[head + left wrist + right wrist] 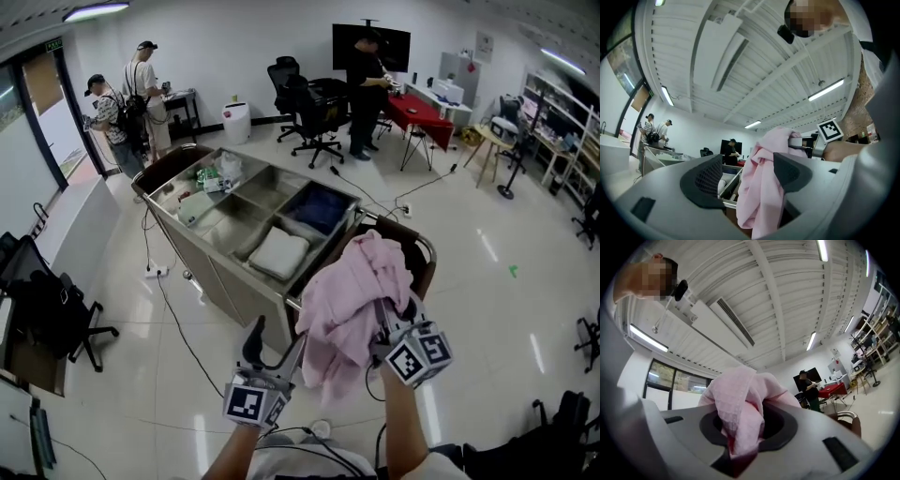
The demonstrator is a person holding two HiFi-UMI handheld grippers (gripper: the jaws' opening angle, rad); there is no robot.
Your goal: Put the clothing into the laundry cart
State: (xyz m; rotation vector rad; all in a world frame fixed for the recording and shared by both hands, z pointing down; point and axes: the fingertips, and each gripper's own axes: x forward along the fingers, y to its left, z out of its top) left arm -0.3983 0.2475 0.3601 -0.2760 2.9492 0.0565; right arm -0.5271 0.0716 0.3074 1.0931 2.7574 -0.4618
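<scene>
Buried in cloth at 5 o'clock in the head view: the fingertips of the right gripper [382,314], lost inside a bunched pink garment [352,291]. In the right gripper view, jaws pinched tight on a fold of that garment, with cloth spilling up over both pads. Covers most of the brown bag [412,248] at the near end of the steel laundry cart [220,230], leaving only the bag's far lip and the chrome rail [398,225] in sight.

At 7 o'clock, left gripper [277,345] with jaws wide apart and gripping nothing. Garment hanging just past its right-hand pad, contact impossible to judge. Both forearms cut off at the bottom edge.

In the cart's trays, a folded white cloth [278,253] and a dark blue cloth [319,208]. Clutter in the far tray too small to name. Two people at 10 o'clock, another at 1 o'clock beside a red table [420,111], office chairs [314,108] at 12.
</scene>
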